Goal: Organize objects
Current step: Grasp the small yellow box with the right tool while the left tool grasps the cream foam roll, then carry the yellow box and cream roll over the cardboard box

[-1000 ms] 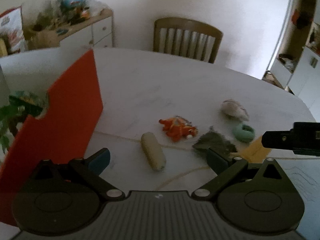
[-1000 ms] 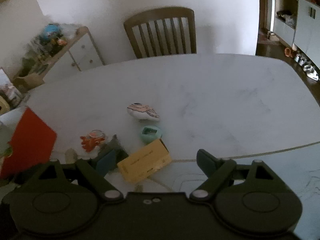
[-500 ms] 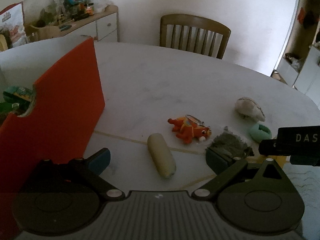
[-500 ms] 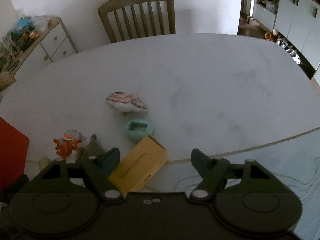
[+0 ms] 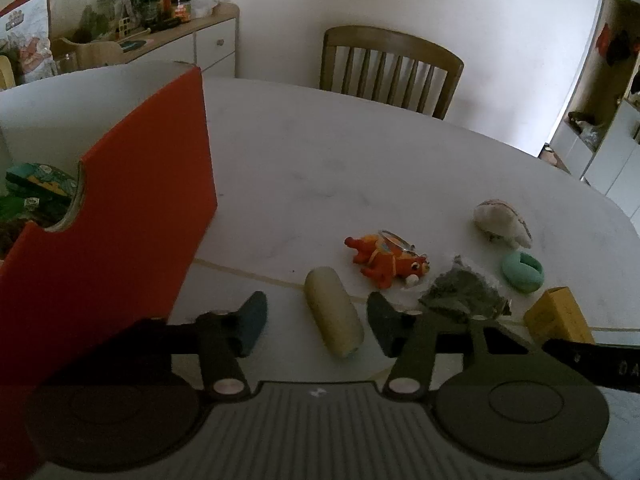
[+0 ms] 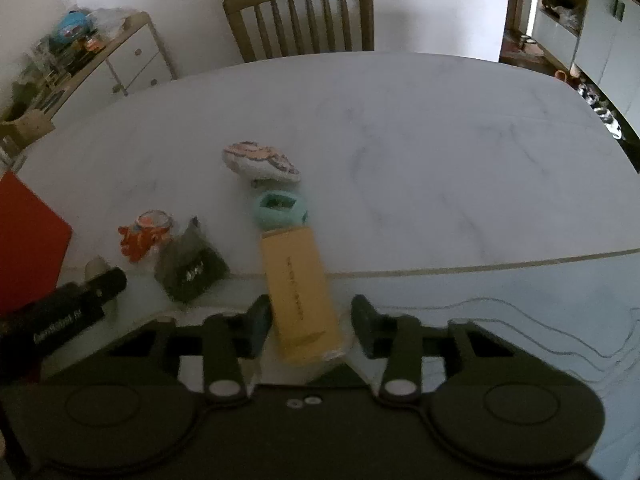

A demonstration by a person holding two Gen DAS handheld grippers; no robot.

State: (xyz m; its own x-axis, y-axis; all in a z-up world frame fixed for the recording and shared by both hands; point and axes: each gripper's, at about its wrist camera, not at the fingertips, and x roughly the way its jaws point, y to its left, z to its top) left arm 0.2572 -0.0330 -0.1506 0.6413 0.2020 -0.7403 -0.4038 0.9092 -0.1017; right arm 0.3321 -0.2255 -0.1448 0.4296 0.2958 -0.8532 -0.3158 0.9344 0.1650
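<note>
My left gripper (image 5: 316, 326) is open with its jaws on either side of a pale yellow cylinder (image 5: 334, 316) lying on the white table. My right gripper (image 6: 308, 326) is open around the near end of a yellow box (image 6: 300, 292); contact is not clear. An orange toy (image 5: 386, 262), a dark green pouch (image 5: 464, 294), a teal ring-shaped item (image 5: 522, 270) and a white patterned pouch (image 5: 502, 224) lie nearby. They also show in the right wrist view: toy (image 6: 144, 234), green pouch (image 6: 190, 266), teal item (image 6: 280, 210), white pouch (image 6: 260, 162).
An orange box (image 5: 120, 240) with green items inside stands at the left. A wooden chair (image 5: 390, 68) stands at the table's far side. A cluttered sideboard (image 5: 160, 40) is at the back left. The left gripper's body (image 6: 60, 316) shows in the right wrist view.
Both grippers moved forward and down. The left jaws narrowed around the yellow cylinder. The right jaws narrowed and came around the yellow box, which now lies lengthwise between them.
</note>
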